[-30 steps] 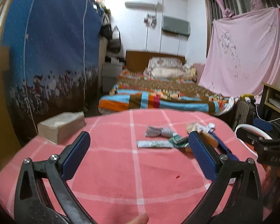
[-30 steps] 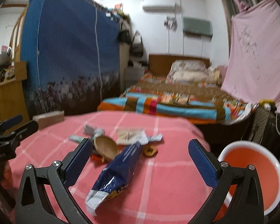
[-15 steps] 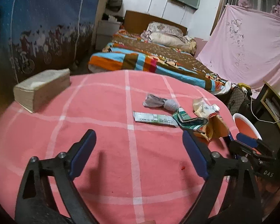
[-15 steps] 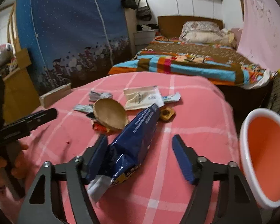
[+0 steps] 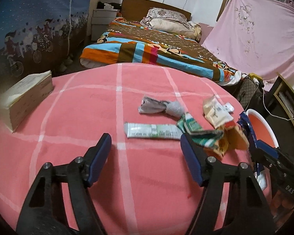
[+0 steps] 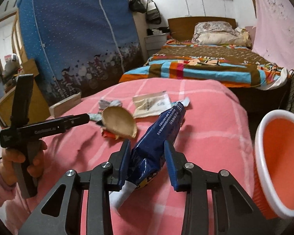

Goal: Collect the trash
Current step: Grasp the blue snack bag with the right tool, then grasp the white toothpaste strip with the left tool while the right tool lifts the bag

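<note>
Although nothing lies in the orange plastic bin with the white rim (image 6: 282,156) that we can see, our right gripper (image 6: 147,160) has its fingers closed in on the lower part of the long dark blue foil snack bag (image 6: 158,135), which slants up off the pink checked surface (image 6: 209,129). We judge the collecting barely begun. Our left gripper (image 5: 145,156) hovers low with fingers spread and empty, just short of the flattened green-and-white tube (image 5: 152,130). Beyond it lie a grey crumpled wrapper (image 5: 158,107), a beige paper sachet (image 5: 215,113) and a tan shell-shaped scrap (image 6: 119,124), all uncollected.
</note>
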Demonstrator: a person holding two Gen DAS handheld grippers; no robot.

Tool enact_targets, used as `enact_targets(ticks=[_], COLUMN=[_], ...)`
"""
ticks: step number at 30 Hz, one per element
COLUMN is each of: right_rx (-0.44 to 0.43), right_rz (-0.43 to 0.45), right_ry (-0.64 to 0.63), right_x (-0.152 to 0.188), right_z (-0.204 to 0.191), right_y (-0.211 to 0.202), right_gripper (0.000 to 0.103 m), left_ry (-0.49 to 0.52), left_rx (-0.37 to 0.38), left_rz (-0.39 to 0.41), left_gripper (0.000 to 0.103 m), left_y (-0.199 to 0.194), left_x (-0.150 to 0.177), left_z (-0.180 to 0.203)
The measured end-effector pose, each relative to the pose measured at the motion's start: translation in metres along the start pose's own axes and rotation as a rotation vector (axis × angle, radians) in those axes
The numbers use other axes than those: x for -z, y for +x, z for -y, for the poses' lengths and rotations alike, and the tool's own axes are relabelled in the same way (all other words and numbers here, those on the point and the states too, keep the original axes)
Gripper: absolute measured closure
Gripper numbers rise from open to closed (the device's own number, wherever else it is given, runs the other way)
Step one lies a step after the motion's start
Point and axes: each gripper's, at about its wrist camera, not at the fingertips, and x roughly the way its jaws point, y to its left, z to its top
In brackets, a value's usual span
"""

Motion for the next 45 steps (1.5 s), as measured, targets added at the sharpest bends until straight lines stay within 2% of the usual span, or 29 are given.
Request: enact_targets(ticks=[2,6,10,12,20,23,27,35,39,42,45], right_rx=[0.023,0.008,-0.010,-0.020,-0.029,-0.031,-0.028,-0.036,-0.039,-0.041,-0.039], right_rz=[0.011,-0.002,-0.004,-0.008,-0.017,-0.017,-0.018,-0.037,-0.046,-0.049,-0.048], right_ry=[-0.008,0.011,0.030,0.041,0.048,0.051,0.047,0.056,0.059,0.060,0.060], right_x=[-0.004,-0.005,-0.005,-0.005,-0.004,-0.004,-0.003,-0.003,-0.004,-0.004,-0.004], right_z=[0.002,0.008,0.012,0.015,0.014,0.015,0.016,0.018,0.017,0.016,0.015], right_y=[0.001,0.008,0.009,0.010,0.010,0.010,0.010,0.014,0.016,0.017,0.018], right_gripper=[0.071,0.071,0.071,0.071,0.070,0.070,0.070,0.070,0.070,0.070,0.070], left_ry=[-0.007,0.021,0.067,0.091,0.227,0.279,0.272,0.323,0.392,0.463,0.470], left_rx=[0.002,0.011,0.068,0.109,0.131,0.107,0.098,0.166,0.215,0.200,0.195], left_rz=[0.015,0.034,-0.017,-0.071,-0.124,-0.120,-0.101,-0.160,-0.187,-0.190,-0.210], left_gripper=[0.047,0.047,0.051,0.053,0.056,0.064,0.064,0.060,0.059,0.059,0.061], left_y=[0.002,0.011,0.023,0.030,0.022,0.019,0.022,0.043,0.042,0.037,0.032], left_x=[-0.006,-0.019,-0.022,-0.018,-0.009,-0.008,-0.019,-0.029,-0.022,-0.013,-0.011], left_z=[-0.001,0.004,0.007,0.009,0.019,0.020,0.011,0.008,0.014,0.021,0.022])
